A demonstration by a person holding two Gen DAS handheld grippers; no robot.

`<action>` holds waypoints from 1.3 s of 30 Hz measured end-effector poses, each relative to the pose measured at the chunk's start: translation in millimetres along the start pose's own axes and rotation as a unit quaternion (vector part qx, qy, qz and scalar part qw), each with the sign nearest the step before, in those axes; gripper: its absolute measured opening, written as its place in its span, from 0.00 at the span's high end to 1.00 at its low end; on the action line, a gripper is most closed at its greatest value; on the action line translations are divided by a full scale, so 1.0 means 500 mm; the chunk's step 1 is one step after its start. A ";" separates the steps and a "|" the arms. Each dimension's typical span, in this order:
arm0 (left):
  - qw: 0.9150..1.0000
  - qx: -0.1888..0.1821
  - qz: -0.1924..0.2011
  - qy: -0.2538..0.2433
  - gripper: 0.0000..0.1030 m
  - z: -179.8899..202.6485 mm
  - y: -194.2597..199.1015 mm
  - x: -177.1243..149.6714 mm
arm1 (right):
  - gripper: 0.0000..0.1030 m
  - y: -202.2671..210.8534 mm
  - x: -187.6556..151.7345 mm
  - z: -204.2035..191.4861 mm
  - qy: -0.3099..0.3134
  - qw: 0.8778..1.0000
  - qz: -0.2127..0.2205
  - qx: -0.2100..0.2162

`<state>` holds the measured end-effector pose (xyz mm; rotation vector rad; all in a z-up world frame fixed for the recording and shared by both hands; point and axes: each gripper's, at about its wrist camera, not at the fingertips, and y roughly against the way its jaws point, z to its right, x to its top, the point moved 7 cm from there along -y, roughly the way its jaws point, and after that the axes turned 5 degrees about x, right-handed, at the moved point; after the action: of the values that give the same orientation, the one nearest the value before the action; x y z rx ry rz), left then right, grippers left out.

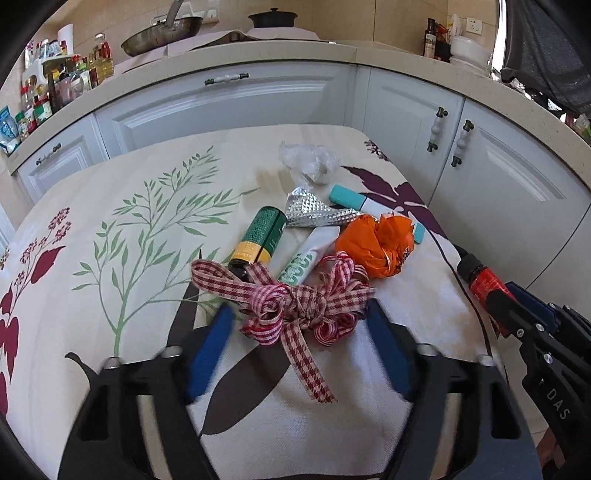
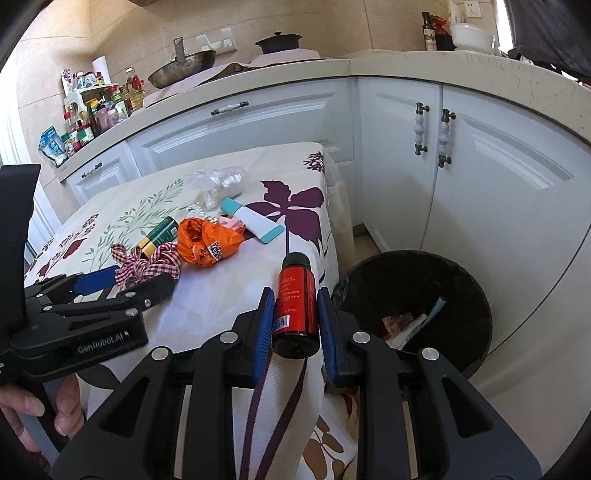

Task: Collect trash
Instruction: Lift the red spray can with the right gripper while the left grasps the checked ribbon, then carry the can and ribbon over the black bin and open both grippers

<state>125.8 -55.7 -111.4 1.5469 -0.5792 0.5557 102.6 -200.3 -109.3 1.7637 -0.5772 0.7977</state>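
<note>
My left gripper [image 1: 299, 314] is open, its blue fingers on either side of a red-and-white checked ribbon bow [image 1: 291, 299] on the table; it also shows in the right wrist view [image 2: 147, 266]. My right gripper [image 2: 295, 299] is shut on a red bottle [image 2: 295, 306] with a black cap, held over the table's right edge; the bottle also shows in the left wrist view [image 1: 484, 284]. Behind the bow lie a green bottle [image 1: 262, 232], a white-green tube [image 1: 310, 254], an orange crumpled bag [image 1: 376, 243], foil [image 1: 317, 210], a teal-white tube [image 1: 354, 199] and clear plastic [image 1: 310, 158].
A black trash bin [image 2: 417, 306] with some scraps inside stands on the floor right of the table, below white cabinets [image 2: 480, 184]. The table wears a flowered cloth [image 1: 129, 240]. The counter behind holds a pan [image 1: 162, 33], a pot and jars.
</note>
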 end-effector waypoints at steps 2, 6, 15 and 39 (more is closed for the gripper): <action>1.000 -0.003 -0.003 -0.002 0.41 0.002 -0.003 -0.003 | 0.77 -0.001 -0.001 0.002 -0.001 1.000 -0.001 0.000; 1.000 -0.002 0.003 -0.009 0.52 0.004 0.002 -0.006 | 0.77 -0.002 -0.002 0.005 -0.001 1.000 -0.002 -0.001; 1.000 -0.021 0.006 -0.015 0.90 -0.001 0.015 -0.022 | 0.77 0.001 -0.003 -0.002 0.007 1.000 -0.002 -0.003; 0.996 -0.041 0.069 -0.024 0.97 0.009 0.110 0.004 | 0.77 0.069 0.024 0.019 0.015 0.999 0.037 -0.038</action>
<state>91.0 -62.4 -69.1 1.4540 -0.7411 0.5936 87.9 -220.3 -80.7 1.6675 -0.6476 0.8410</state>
